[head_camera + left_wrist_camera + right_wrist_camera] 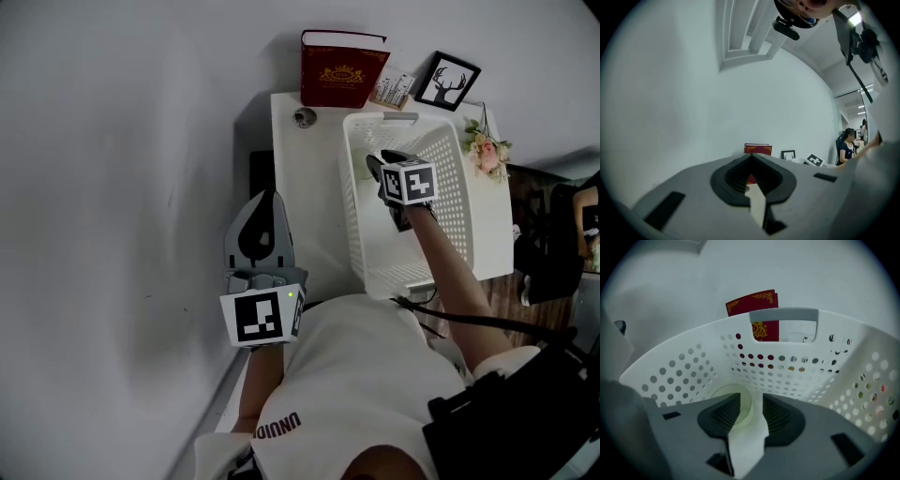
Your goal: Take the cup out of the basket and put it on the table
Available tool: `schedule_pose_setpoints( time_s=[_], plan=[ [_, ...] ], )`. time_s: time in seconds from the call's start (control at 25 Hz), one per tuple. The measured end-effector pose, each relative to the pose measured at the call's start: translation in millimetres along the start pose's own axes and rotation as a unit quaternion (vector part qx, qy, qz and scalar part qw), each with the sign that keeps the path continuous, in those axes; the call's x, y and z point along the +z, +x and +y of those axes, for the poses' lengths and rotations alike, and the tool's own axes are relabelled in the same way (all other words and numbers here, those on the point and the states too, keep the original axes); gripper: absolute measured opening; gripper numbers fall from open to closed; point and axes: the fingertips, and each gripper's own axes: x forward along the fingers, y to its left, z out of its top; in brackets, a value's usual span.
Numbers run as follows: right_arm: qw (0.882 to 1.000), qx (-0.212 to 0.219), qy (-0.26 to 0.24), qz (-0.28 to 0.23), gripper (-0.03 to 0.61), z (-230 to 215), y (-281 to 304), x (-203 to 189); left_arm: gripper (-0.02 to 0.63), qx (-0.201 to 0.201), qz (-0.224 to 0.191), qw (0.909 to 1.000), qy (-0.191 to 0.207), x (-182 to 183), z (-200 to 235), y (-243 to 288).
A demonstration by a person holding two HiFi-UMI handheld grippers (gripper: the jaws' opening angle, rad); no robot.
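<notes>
right gripper view: inside the basket (pixel 693 371), the right gripper (pixel 751 395) has fingers wide apart, the pale cup (pixel 743 405) on the basket floor between them; left gripper (pixel 752 157) outside the basket, fingers together, empty

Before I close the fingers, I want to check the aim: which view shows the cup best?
The right gripper view: the pale cup is in the basket, its rim between the parted fingers. In the head view the right gripper covers it; the left gripper view does not show it.
</notes>
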Motion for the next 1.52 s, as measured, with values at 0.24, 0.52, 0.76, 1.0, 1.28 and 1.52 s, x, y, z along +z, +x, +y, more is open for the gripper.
schedule_pose_setpoints(
  time_s=[0.24,0.52,0.76,1.0,1.28,1.52],
  plan=[
    [1.0,-0.006,-0.003,0.019,0.149,-1.7,6.4,-10.3,0.012,0.001,0.001,1.0,0.0,-1.1,0.5,0.7],
    [1.0,-0.011,-0.012,0.023,0.149,-2.2,9.9,-11.4,0.012,0.003,0.001,1.0,-0.001,-3.6,2.5,0.8],
    [0.999,-0.015,-0.021,0.031,0.105,-2.1,9.5,-13.8,0.012,0.008,-0.002,1.0,-0.001,-5.1,2.7,-1.8],
    [0.998,-0.023,-0.032,0.042,0.049,-2.9,8.5,-17.4,0.012,0.012,-0.005,0.9999,-0.003,-5.9,4.3,-4.1],
    [0.998,-0.025,-0.034,0.05,0.04,-1.5,3.3,-18.9,0.012,0.017,-0.006,0.9998,-0.006,-7.3,6.7,-8.0],
    [0.999,-0.023,-0.034,0.035,0.04,0.6,-11.2,-4.2,0.012,0.017,-0.01,0.9998,-0.005,-3.7,7.3,-9.0]
  ],
)
